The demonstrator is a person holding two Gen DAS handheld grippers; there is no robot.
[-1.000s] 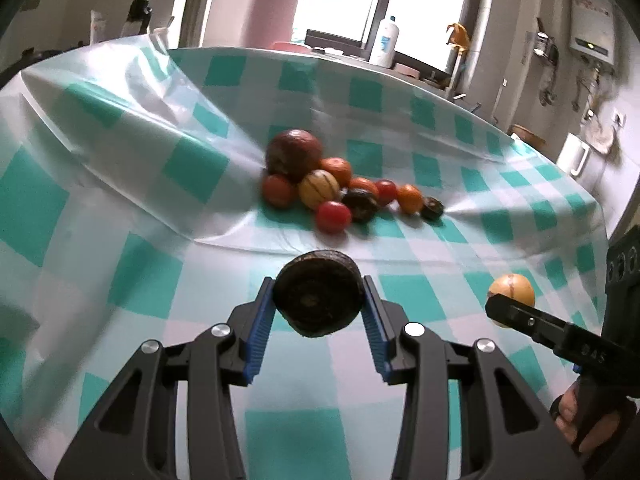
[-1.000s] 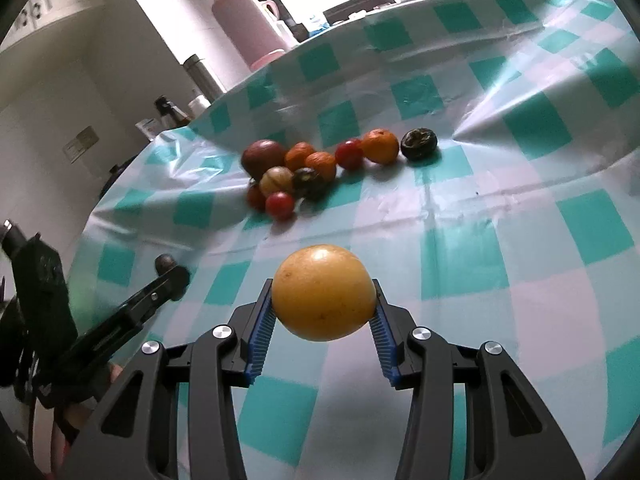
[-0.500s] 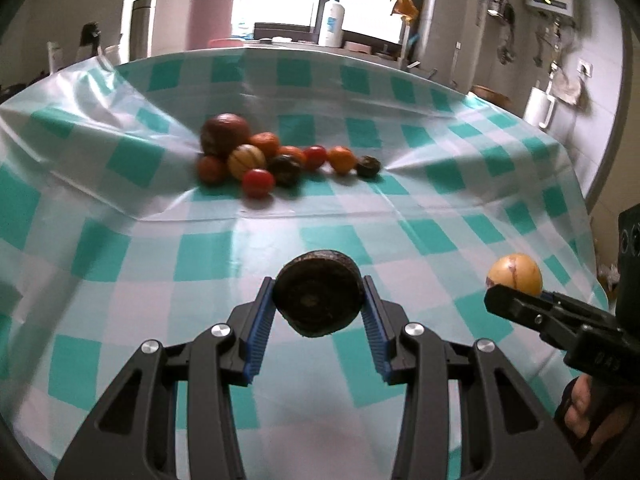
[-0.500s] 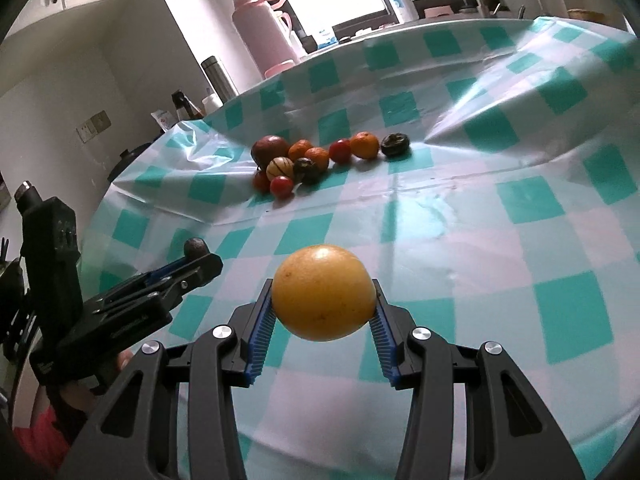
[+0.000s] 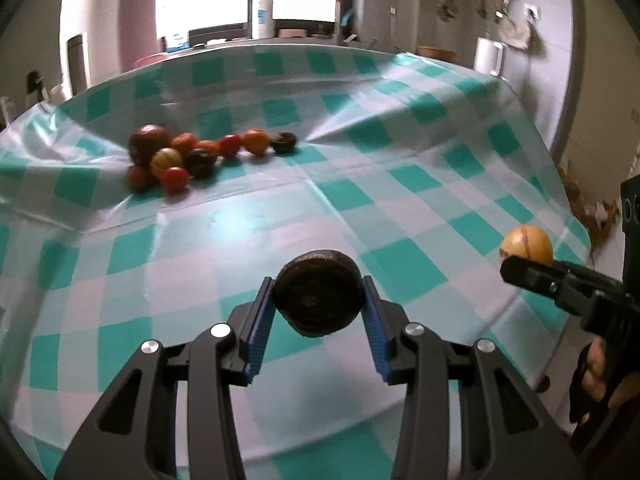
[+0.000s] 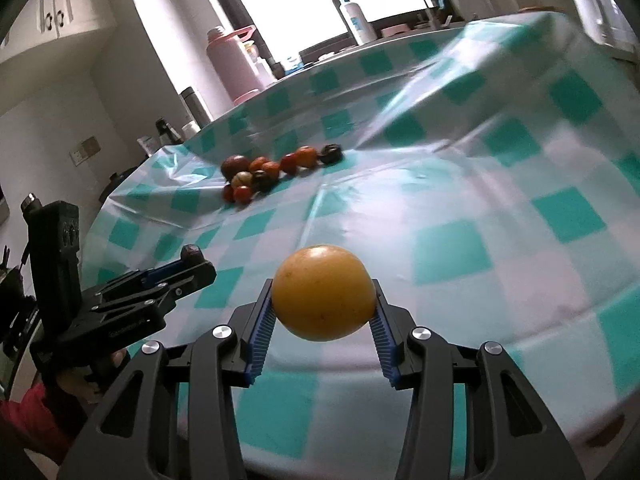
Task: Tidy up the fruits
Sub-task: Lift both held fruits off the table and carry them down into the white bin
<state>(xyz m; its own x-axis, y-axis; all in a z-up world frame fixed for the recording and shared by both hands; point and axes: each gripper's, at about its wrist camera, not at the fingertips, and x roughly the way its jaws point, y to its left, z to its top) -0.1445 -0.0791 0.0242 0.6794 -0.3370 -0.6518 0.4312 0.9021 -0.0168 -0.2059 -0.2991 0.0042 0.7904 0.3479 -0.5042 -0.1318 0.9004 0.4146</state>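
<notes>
My left gripper [image 5: 318,314] is shut on a dark brown round fruit [image 5: 319,292], held above the near part of the table. My right gripper [image 6: 324,316] is shut on a yellow-orange round fruit [image 6: 324,291], also above the table's near edge. The yellow fruit also shows in the left wrist view [image 5: 526,244] at far right. A cluster of several red, orange and dark fruits [image 5: 192,154] lies on the teal-and-white checked tablecloth [image 5: 360,184] at the far left; it also shows in the right wrist view [image 6: 272,172]. The left gripper appears in the right wrist view [image 6: 188,266] at left.
A pink flask [image 5: 140,24] and a white bottle [image 5: 262,14] stand on the counter behind the table. The tablecloth has raised folds near the fruit cluster. The table's near edge [image 5: 360,436] runs just below both grippers.
Both grippers have pulled back and risen from the table while holding their fruits. The fruit cluster now looks farther away and the table's near edge has come into view.
</notes>
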